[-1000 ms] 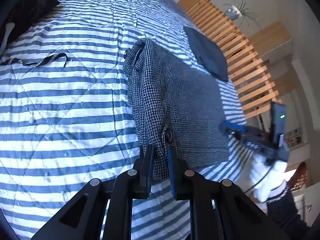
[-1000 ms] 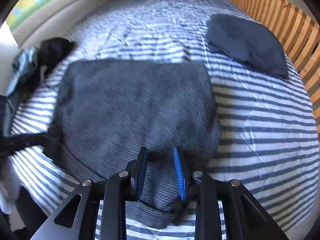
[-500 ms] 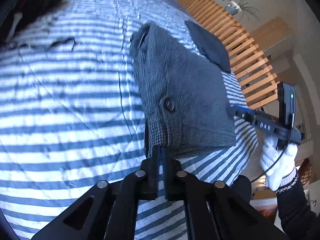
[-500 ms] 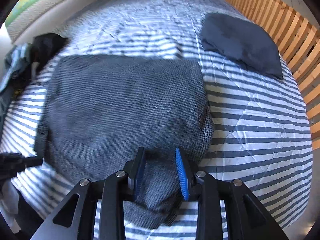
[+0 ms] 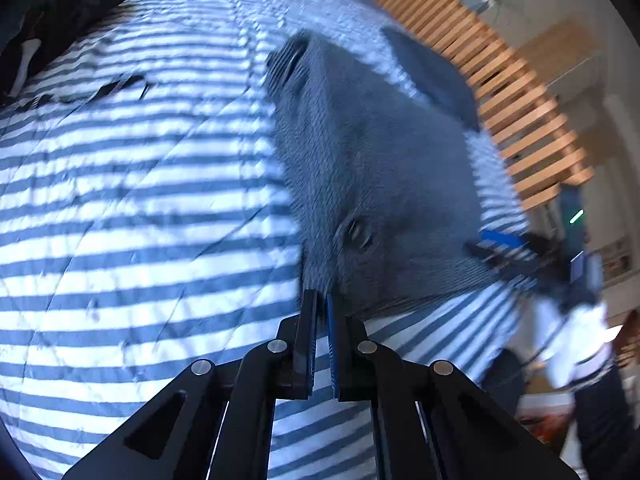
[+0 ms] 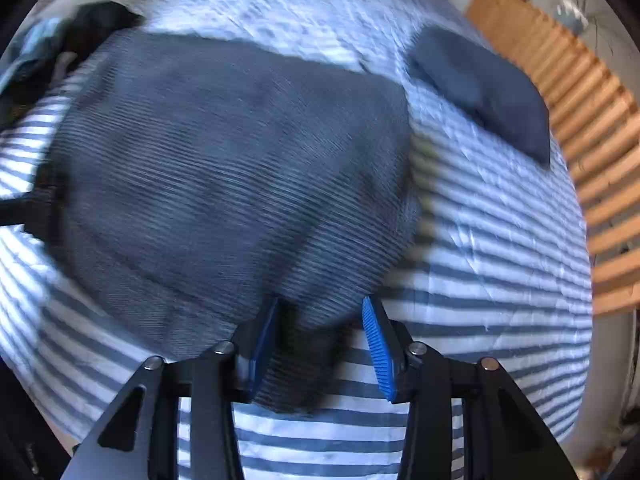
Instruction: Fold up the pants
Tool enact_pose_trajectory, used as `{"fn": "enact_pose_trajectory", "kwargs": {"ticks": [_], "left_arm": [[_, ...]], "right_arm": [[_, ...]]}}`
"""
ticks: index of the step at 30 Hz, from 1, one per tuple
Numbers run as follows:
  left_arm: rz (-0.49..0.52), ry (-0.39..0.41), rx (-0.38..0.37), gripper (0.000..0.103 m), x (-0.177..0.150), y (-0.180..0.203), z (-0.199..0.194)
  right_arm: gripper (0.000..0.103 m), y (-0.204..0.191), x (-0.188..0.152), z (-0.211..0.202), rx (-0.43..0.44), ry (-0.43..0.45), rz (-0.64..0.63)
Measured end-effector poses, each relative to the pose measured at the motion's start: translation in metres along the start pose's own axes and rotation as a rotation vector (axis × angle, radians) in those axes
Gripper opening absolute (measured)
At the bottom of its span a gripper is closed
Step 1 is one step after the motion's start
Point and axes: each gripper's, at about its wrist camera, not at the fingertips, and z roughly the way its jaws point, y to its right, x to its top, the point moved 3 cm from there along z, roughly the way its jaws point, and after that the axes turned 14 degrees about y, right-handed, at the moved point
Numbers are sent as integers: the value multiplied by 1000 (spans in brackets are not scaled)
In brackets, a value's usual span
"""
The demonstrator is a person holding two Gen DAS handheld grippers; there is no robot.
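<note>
Grey houndstooth pants (image 5: 380, 168) lie folded on the striped bedspread (image 5: 140, 200), with a button showing near the close corner. My left gripper (image 5: 319, 300) is closed to a narrow slit, its tips pinching the pants' near edge. In the right wrist view the pants (image 6: 224, 168) fill the middle. My right gripper (image 6: 320, 308) is open, its blue pads on either side of a fold of the pants' near end. The right gripper (image 5: 508, 248) also shows in the left wrist view at the pants' far corner, held by a white-gloved hand (image 5: 572, 336).
A dark blue folded cloth (image 6: 480, 88) lies beyond the pants near a wooden slatted rail (image 6: 592, 120). Dark clothes (image 5: 48, 12) are piled at the bed's far left, with a black strap (image 5: 112, 84) lying nearby. The bedspread (image 6: 500, 240) is bare to the right.
My left gripper closed on the pants' edge about half a second ago and has pulled back a little. The right gripper has opened slightly wider. Both views are blurred by motion.
</note>
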Motion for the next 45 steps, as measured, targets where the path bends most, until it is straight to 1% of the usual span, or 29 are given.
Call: {"fn": "enact_pose_trajectory", "kwargs": {"ticks": [1, 3, 5, 7, 9, 10, 11, 12, 14, 16, 18, 19, 20, 21, 22, 24, 26, 27, 28, 29, 30, 31, 32, 35, 39, 40, 41, 43, 45], "left_arm": [[-5, -29, 6, 5, -4, -4, 5], [-35, -34, 6, 5, -1, -10, 2], [-33, 27, -15, 5, 15, -8, -15], [25, 99, -14, 5, 38, 8, -32], [84, 161, -33, 5, 68, 29, -37], [93, 180, -37, 5, 85, 38, -33], [91, 187, -59, 5, 101, 45, -24], [89, 193, -84, 5, 117, 53, -11], [52, 210, -97, 5, 142, 61, 18], [28, 183, -110, 5, 151, 62, 45], [29, 144, -62, 5, 150, 52, 76], [25, 122, -37, 5, 145, 45, 88], [3, 103, -42, 2, 138, 36, 96], [-19, 92, -74, 2, 131, 24, 97], [-35, 99, -118, 2, 127, 14, 92], [-65, 132, -138, 2, 122, 0, 77], [-72, 159, -143, 2, 117, -6, 58], [-48, 175, -112, 2, 114, -7, 46], [-36, 186, -94, 12, 113, -8, 36], [-34, 190, -89, 34, 110, -7, 27], [-45, 188, -83, 50, 108, -6, 22], [-52, 186, -81, 79, 104, -5, 18], [-45, 185, -80, 85, 101, -2, 17], [-30, 137, -49, 85, 96, 2, 31], [-136, 71, -79, 85, 92, -12, 57], [-151, 67, -77, 85, 92, -15, 62], [-170, 60, -77, 84, 91, -19, 68], [-215, 54, -98, 84, 90, -25, 76], [-206, 80, -103, 82, 91, -23, 78]], "right_arm": [[49, 4, 1, -2, 25, 1, 25], [49, 8, 6, -16, 60, 42, 39], [48, 14, 15, -39, 104, 128, 72], [46, 22, 29, -57, 117, 214, 116], [35, 26, 46, -61, 126, 281, 165], [32, 28, 56, -59, 147, 297, 194], [23, 28, 68, -53, 159, 309, 228], [19, 28, 77, -47, 166, 317, 255], [15, 24, 97, -29, 210, 316, 309], [15, 14, 113, -9, 292, 301, 356], [15, 4, 119, 11, 344, 254, 361], [13, 1, 117, 24, 304, 223, 340], [11, -2, 110, 38, 263, 189, 303], [9, -4, 101, 45, 277, 164, 281], [8, -2, 91, 42, 308, 181, 252], [7, 7, 79, 28, 306, 196, 228], [7, 25, 69, 13, 291, 192, 255], [14, 34, 64, 5, 285, 196, 271], [18, 44, 59, -2, 257, 207, 286], [34, 54, 53, -9, 227, 217, 296], [51, 62, 52, -10, 207, 219, 304], [57, 72, 47, -12, 197, 225, 328], [59, 76, 45, -10, 213, 217, 344], [60, 84, 41, 11, 261, 144, 389], [60, 86, 31, 30, 377, 103, 476], [60, 86, 29, 35, 432, 97, 504], [62, 86, 28, 37, 460, 93, 517], [64, 83, 27, 42, 492, 89, 534], [68, 82, 28, 43, 519, 100, 538]]}}
